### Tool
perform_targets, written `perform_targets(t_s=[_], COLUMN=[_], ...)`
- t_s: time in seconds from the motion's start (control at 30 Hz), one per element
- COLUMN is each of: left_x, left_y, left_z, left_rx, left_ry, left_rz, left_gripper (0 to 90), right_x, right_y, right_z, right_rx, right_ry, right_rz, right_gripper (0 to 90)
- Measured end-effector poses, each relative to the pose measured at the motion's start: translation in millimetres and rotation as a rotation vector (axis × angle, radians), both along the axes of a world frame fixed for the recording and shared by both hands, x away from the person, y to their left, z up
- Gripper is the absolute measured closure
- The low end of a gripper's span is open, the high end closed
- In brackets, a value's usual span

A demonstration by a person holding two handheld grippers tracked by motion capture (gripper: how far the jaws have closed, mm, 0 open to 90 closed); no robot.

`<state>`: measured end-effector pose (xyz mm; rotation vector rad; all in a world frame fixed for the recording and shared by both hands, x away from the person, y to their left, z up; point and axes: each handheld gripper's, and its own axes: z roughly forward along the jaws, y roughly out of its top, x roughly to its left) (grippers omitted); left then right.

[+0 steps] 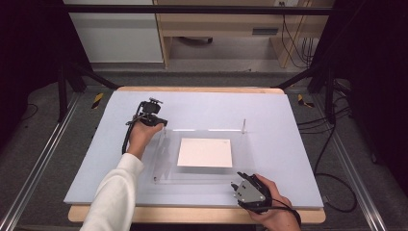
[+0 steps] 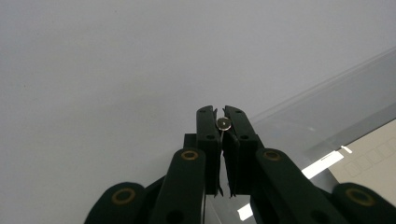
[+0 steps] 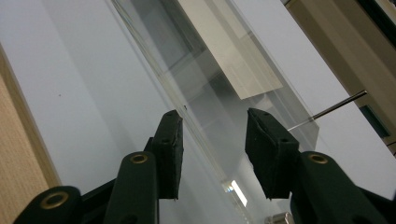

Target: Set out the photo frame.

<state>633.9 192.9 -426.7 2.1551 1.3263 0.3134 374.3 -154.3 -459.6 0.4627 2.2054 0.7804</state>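
Pale grey table (image 1: pixel 288 178), clear acrylic sheet (image 1: pixel 166 166) over white paper (image 1: pixel 204 152), left gripper (image 2: pixel 221 122) clenched on thin metal pin (image 2: pixel 224 123) at far-left corner, right gripper (image 3: pixel 212 126) released at near edge.

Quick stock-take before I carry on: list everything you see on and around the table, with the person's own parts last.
clear acrylic plate: 1, transparent, flat on the middle of the mat
white sheet: 1, white, square, within the plate's outline
metal pins: 2 that I can make out, silver, upright at the plate's far corners; the far left one sits between the left gripper's jaws
mat: 1, pale grey-blue, covering the table
table: 1, light wood, edge showing at the near side
frame: black bars around the table
left gripper: 1, black, shut on the far left pin
right gripper: 1, black with a grey plate, jaws open at the plate's near right edge
sleeve: 1, white, on the left arm
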Motion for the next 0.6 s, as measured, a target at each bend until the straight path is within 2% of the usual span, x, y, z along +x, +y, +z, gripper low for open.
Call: perform_targets(t_s=[0.1, 0.3, 0.6], left_x=[0.4, 2.6, 2.2], left_y=[0.1, -0.2, -0.7], left_z=[-0.4, 0.7, 0.2], left_rx=[-0.007, 0.005, 0.010], left_ry=[-0.001, 0.010, -0.006], left_rz=[0.003, -0.008, -0.012], left_gripper=[84.7, 84.6, 84.0], right_x=[-0.1, -0.4, -0.9], right_y=[0.3, 8.2, 10.7], right_z=[0.9, 3.6, 9.7], right_rx=[-0.008, -0.030, -0.041], right_ry=[-0.005, -0.024, -0.040], right_rz=[0.004, 0.022, 0.017], right_gripper=[58.6, 61.5, 63.7])
